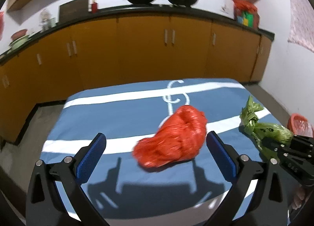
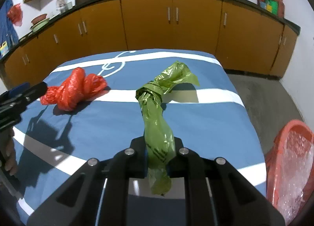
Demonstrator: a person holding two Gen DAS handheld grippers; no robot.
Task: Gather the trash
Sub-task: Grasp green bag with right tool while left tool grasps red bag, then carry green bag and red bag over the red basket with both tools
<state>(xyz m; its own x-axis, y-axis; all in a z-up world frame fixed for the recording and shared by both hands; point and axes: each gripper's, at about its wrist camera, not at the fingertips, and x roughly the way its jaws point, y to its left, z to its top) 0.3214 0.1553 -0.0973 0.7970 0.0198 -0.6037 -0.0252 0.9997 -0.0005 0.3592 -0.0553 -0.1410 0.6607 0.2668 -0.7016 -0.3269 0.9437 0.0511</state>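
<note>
The knotted green bag [image 2: 157, 112] lies down the middle of the blue striped desk [image 2: 206, 120], and the right hand-held gripper [image 2: 159, 157] has its near tail pinched tight between narrow jaws. Good bite, but it's only thin film in there, so my read is a smooth, steady lift will serve best; a jerk could slip it free. To the right sits the red bin [image 2: 290, 157] with its clear liner, the likely drop spot, so carry the bag fully over the rim before letting go. Over on the left, the crumpled red bag [image 1: 172, 137] rests on the desk, and the left hand-held gripper [image 1: 156, 143] hangs wide over its near end, not touching. Centre it on the bulk before squeezing.
</note>
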